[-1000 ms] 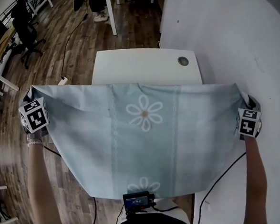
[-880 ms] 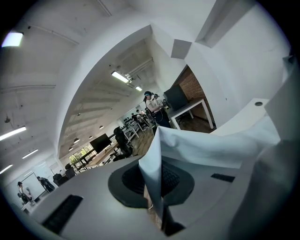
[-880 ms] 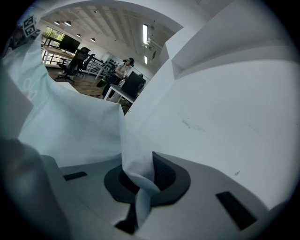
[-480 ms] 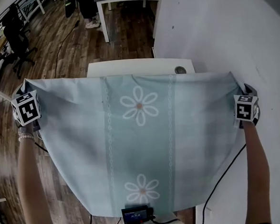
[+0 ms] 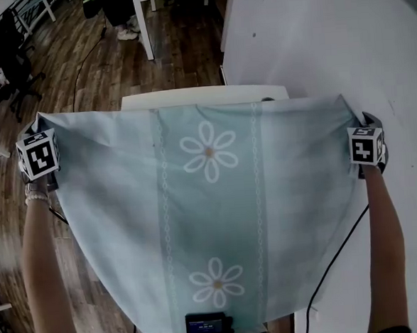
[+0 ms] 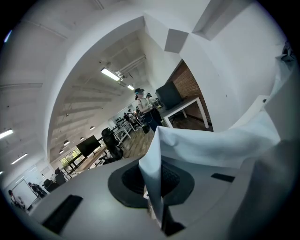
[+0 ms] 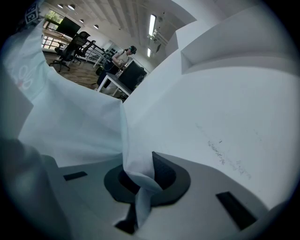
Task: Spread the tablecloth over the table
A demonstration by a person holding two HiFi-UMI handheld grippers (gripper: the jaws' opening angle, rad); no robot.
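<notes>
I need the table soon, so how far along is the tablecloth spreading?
Done: two corners are gripped, the left gripper and right gripper each shut on the tablecloth. In hand: the cloth is held stretched above the white table, of which only a far strip shows. Left: lower it flat and release.

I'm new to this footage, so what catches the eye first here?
A pale blue tablecloth with white daisies stretches across the head view's middle, hiding most of the white table below it. The left gripper and right gripper are each shut on a far corner at its sides.
</notes>
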